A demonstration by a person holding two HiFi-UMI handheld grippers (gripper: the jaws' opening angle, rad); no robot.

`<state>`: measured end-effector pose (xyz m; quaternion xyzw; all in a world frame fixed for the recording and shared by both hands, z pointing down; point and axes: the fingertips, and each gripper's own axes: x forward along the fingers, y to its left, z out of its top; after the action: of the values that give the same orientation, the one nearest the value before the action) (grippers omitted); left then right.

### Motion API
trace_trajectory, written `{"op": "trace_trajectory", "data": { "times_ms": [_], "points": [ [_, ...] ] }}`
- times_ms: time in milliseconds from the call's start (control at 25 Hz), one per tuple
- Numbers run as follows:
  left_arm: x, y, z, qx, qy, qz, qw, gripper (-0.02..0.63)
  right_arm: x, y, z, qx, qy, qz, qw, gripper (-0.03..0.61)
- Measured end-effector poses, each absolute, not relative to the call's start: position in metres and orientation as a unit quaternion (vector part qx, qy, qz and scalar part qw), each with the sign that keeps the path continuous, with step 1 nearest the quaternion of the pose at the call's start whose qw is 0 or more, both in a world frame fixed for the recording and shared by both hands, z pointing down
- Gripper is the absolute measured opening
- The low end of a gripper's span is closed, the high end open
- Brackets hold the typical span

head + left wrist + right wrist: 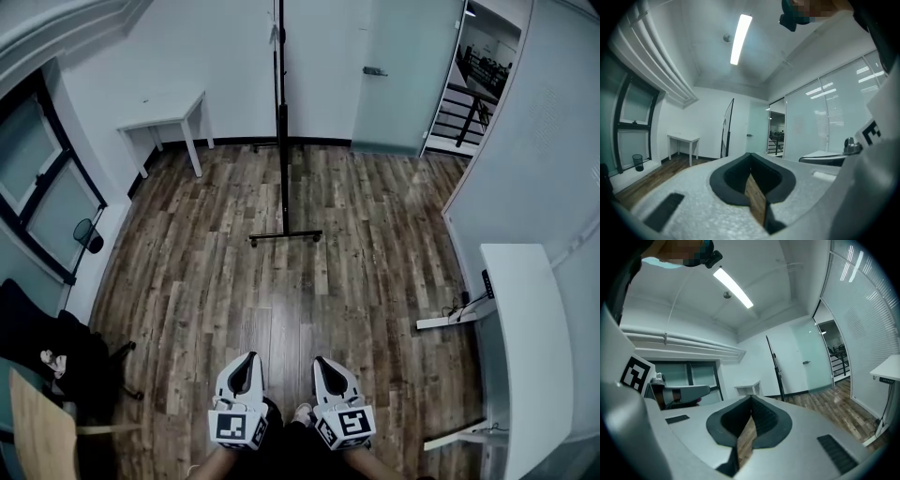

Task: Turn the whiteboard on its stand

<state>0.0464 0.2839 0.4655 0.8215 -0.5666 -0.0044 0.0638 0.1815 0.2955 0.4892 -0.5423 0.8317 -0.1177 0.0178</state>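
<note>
The tall, thin, black-framed whiteboard on its wheeled stand [281,122] stands edge-on and upright, straight ahead and well apart at the far middle of the wooden floor [375,244], about equally far from the left gripper [246,364] and the right gripper [325,366], both empty with jaws together.

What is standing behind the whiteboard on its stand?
Behind the whiteboard only the white wall and its dark baseboard show. The board is seen edge-on, so it covers just a thin strip of wall.
</note>
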Motion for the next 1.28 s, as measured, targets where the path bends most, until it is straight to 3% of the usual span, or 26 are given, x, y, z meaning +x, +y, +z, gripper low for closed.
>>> {"op": "trace_trajectory", "data": {
  "times_ms": [440, 1280],
  "points": [
    [0.049, 0.234, 0.475, 0.822, -0.565, -0.016, 0.076, 0.015, 0.174, 0.242, 0.500, -0.534, 0.837, -0.124, 0.010, 0.011],
    [-0.019, -0.053, 0.484, 0.847, -0.520, -0.017, 0.109, 0.015, 0.104, -0.040, 0.499, -0.560, 0.821, -0.111, -0.013, 0.011]
  ]
}}
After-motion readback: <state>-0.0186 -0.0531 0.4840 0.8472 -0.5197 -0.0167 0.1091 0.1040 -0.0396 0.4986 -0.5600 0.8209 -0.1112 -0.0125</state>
